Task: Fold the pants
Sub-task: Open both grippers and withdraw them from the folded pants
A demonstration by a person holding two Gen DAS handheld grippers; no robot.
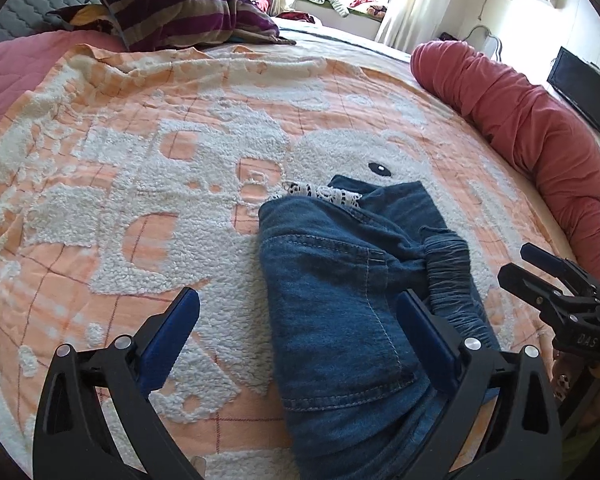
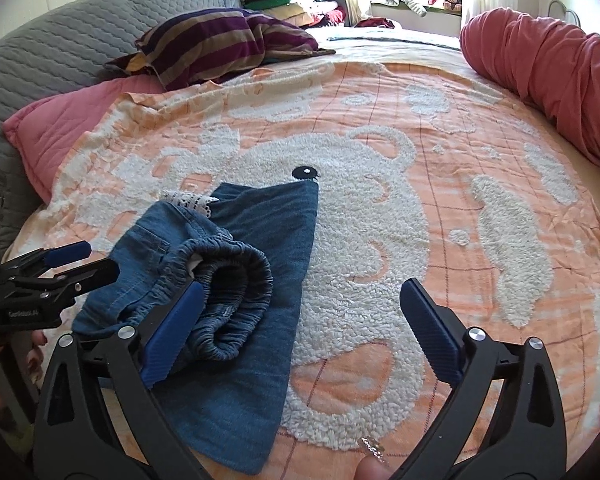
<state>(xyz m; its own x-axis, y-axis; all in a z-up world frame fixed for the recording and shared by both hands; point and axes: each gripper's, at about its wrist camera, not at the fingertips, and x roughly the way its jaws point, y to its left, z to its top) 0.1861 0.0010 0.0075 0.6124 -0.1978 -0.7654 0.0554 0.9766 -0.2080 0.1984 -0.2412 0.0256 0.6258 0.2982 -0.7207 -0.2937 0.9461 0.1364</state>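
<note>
Pants: The blue denim pants are lying folded in a small pile on the bed. In the left wrist view they are sitting from the middle down to 6 o'clock. In the right wrist view they are lying toward 8 o'clock.

Waistband: The stretchy waistband is bunching up on top of the pile, and a bit of white lace is peeking out at the far end.

Left gripper: The left gripper is hanging above the pants with its blue fingers standing wide apart. Nothing is being pinched. One finger is over the blanket and the other is over the denim.

Right gripper: The right gripper is also hanging with its fingers far apart and holding nothing. Its left finger is over the waistband, and its right finger is over the blanket.

Blanket: The fluffy orange and white blanket is lying flat under the pants.

Pillow: A striped purple pillow is sitting at 11 o'clock, well apart from the pants.

Red roll: A long red rolled quilt is lying along the bed edge at 2 o'clock.
</note>
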